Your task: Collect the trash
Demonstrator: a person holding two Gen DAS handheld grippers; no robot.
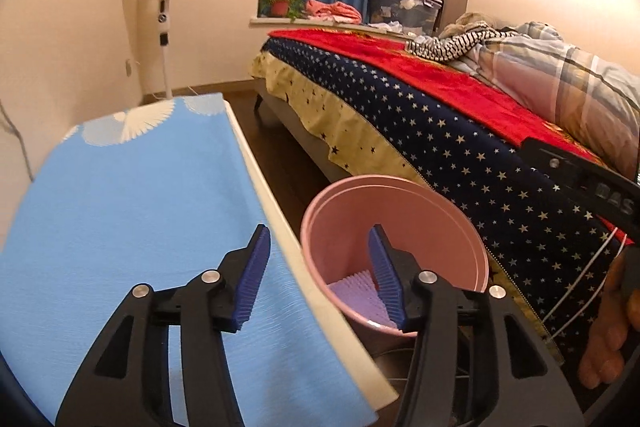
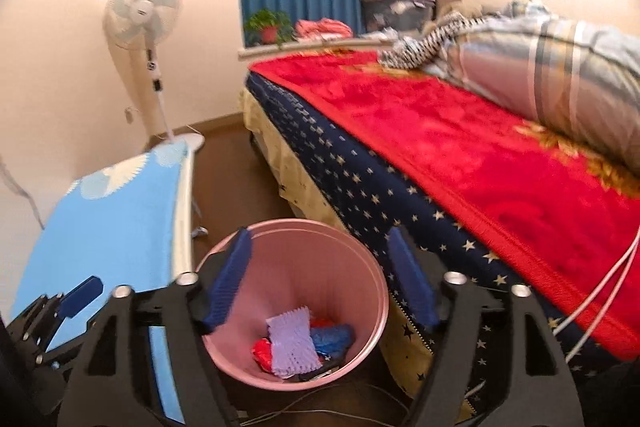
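Both our claws, left (image 1: 316, 259) and right (image 2: 320, 275), gape empty over the bin (image 2: 374, 303); trash (image 2: 290, 343) is inside. Risk: snagging the rim and tipping it.

- The left gripper (image 1: 318, 277) is a black plastic two-finger frame with triangular cut-outs and round silver screw heads at its pivots.
- Its fingers carry ribbed dark-blue rubber pads (image 1: 252, 281).
- The right gripper (image 2: 320, 277) has the same black frame, silver screws and ribbed blue pads (image 2: 228, 281).
- White lettering marks the right gripper's black body in the left wrist view.
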